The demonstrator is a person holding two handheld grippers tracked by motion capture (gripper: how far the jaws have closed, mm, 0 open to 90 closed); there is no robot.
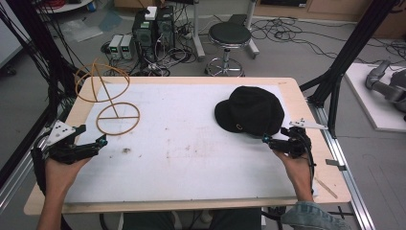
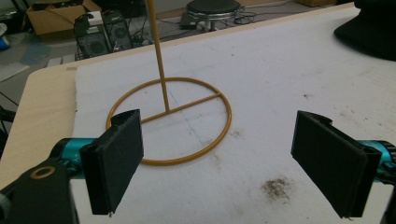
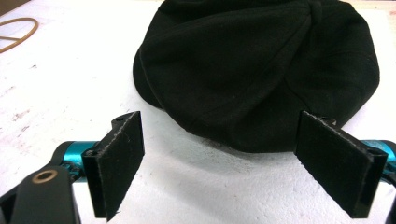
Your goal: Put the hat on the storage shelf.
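Note:
A black cap (image 1: 250, 111) lies on the white mat (image 1: 191, 158) at the right; in the right gripper view the cap (image 3: 252, 65) sits just beyond the jaws. My right gripper (image 1: 266, 139) is open at the cap's near edge, and its midpoint (image 3: 219, 163) has only mat between the pads. A yellow wire hat stand (image 1: 112, 103) with a ring base and upright rod stands at the left; its base ring (image 2: 170, 120) lies just ahead of my left gripper (image 2: 219, 163). In the high view my left gripper (image 1: 101, 141) is open, near the ring's front.
The wooden table edge (image 1: 48, 143) frames the mat. A dark smudge (image 1: 126, 150) marks the mat near the left gripper. Beyond the table stand a stool (image 1: 229, 36) and computer cases (image 1: 153, 28) among cables. Black frame posts (image 1: 344, 52) rise at the right.

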